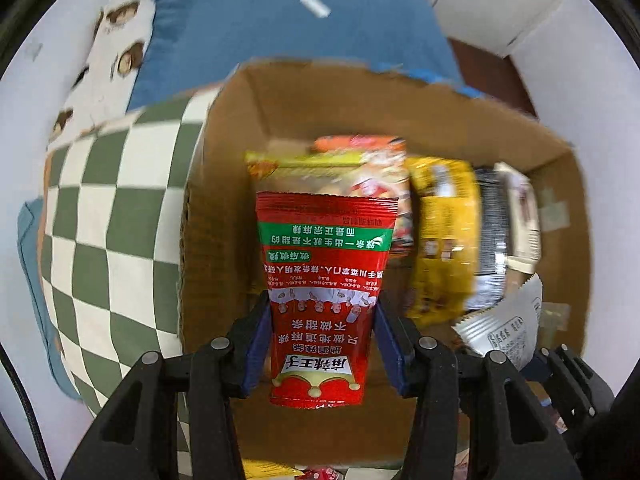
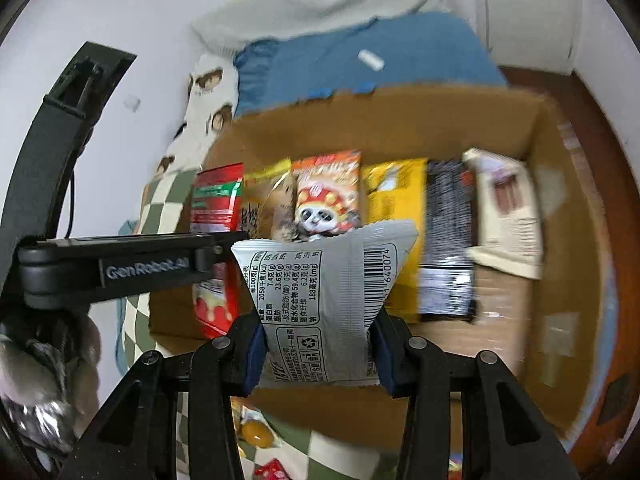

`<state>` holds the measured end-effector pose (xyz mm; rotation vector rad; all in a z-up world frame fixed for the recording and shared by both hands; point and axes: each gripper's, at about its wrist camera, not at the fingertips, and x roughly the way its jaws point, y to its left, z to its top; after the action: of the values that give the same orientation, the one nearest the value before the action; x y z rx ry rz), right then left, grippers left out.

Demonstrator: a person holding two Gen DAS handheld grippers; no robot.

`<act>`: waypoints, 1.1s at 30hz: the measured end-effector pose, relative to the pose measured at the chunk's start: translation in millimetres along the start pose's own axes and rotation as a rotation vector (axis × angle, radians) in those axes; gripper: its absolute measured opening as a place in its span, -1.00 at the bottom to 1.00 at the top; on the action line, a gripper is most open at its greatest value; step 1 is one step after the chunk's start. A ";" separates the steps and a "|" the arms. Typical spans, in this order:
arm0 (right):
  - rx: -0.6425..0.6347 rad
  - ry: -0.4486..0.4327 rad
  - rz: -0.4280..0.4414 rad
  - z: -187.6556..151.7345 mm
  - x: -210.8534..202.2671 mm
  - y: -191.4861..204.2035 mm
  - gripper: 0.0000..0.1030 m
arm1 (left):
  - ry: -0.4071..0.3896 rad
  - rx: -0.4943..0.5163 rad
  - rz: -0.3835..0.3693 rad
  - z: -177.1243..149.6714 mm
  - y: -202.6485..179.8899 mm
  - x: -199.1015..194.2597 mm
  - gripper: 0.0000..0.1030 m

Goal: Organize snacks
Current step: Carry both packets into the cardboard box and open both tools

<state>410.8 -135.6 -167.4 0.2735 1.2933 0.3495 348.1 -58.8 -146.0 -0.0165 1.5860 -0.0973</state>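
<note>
My left gripper [image 1: 322,312] is shut on a red snack packet [image 1: 324,280] and holds it over the left end of an open cardboard box [image 1: 224,184]. My right gripper [image 2: 316,320] is shut on a silver snack packet [image 2: 320,284], held above the box's [image 2: 560,240] near side. The silver packet also shows in the left wrist view [image 1: 504,324]. The red packet shows in the right wrist view [image 2: 214,204]. Inside the box stand an orange panda packet [image 2: 326,192], a yellow packet [image 2: 396,216], a black packet [image 2: 448,236] and a cream packet [image 2: 508,208] in a row.
The box sits on a green-and-white checked cloth [image 1: 108,208]. A blue cushion [image 1: 304,28] lies behind the box. Loose snacks [image 2: 256,432] lie on the cloth below the right gripper. The left gripper's black body [image 2: 112,264] crosses the right wrist view's left side.
</note>
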 end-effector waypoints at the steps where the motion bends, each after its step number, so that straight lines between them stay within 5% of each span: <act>1: 0.005 0.024 0.007 3.6 12.1 0.9 -0.08 | 0.017 -0.007 -0.003 0.0 2.7 4.5 -0.11; 10: 0.040 0.162 0.064 10.8 76.6 1.7 -0.04 | 0.073 -0.015 0.003 -0.7 16.7 31.5 -0.06; 11: 0.049 0.172 0.070 12.5 80.7 1.0 0.02 | 0.071 -0.013 0.003 -1.4 16.2 31.5 -0.05; 13: 0.064 0.191 0.080 16.3 90.7 1.3 0.58 | 0.071 -0.017 -0.005 -2.3 17.3 34.0 0.02; 16: 0.077 0.197 0.082 18.7 93.9 1.0 0.72 | 0.054 -0.040 -0.012 -3.3 18.7 33.0 0.17; 18: 0.082 0.202 0.074 17.9 88.6 -0.7 0.83 | 0.048 -0.044 -0.020 -4.0 19.0 31.3 0.57; 19: 0.084 0.201 0.062 17.9 86.3 -1.9 0.87 | 0.046 -0.043 -0.028 -4.7 18.8 30.4 0.58; 24: 0.079 0.183 0.002 18.4 73.2 -12.9 0.88 | 0.013 -0.058 0.000 -11.6 11.4 22.6 0.76; 33: 0.051 0.133 -0.181 3.2 39.7 -38.6 0.88 | -0.085 -0.032 0.037 -37.2 -2.3 6.8 0.76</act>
<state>427.0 -155.1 -216.8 0.1766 1.4474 0.1836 310.7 -59.7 -152.0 -0.0158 1.5022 -0.0417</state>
